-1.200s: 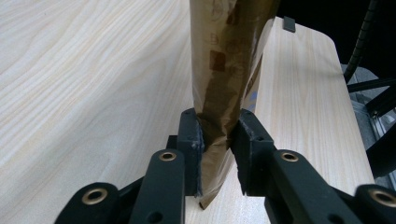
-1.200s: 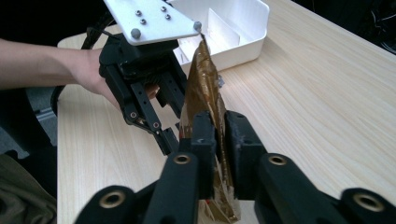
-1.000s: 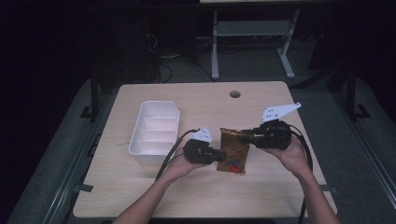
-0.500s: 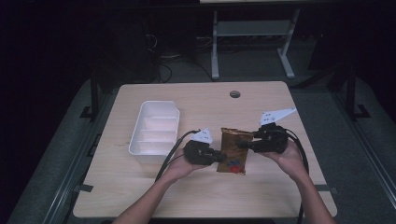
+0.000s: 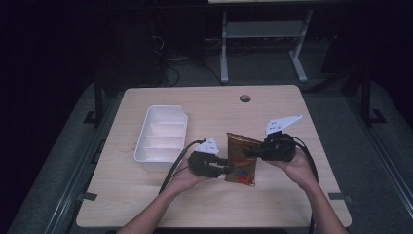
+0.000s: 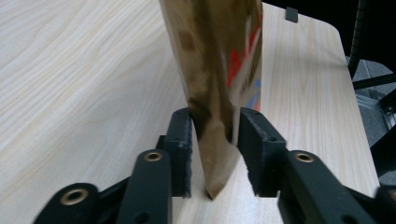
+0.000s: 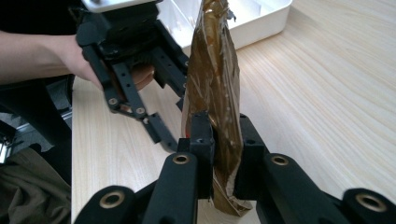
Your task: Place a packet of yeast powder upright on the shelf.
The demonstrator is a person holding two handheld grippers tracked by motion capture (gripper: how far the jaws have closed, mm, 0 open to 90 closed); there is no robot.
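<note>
A brown and gold snack packet is held on edge just above the wooden table, between my two grippers. My right gripper comes from the right and is shut on the packet's upper right edge. In the right gripper view, its jaws pinch the crinkled foil tightly. My left gripper comes from the left at the packet's lower edge. In the left gripper view, the packet stands between the two pads, with a thin gap at one pad, so that gripper is open around it.
A white divided tray lies to the left of the grippers, its corner also in the right gripper view. A round cable hole sits near the table's far edge. A person's hand holds the left gripper.
My right gripper has dropped slightly and shifted left, and its top plate has tilted. The packet has turned a little more onto its edge. The left gripper has barely moved.
</note>
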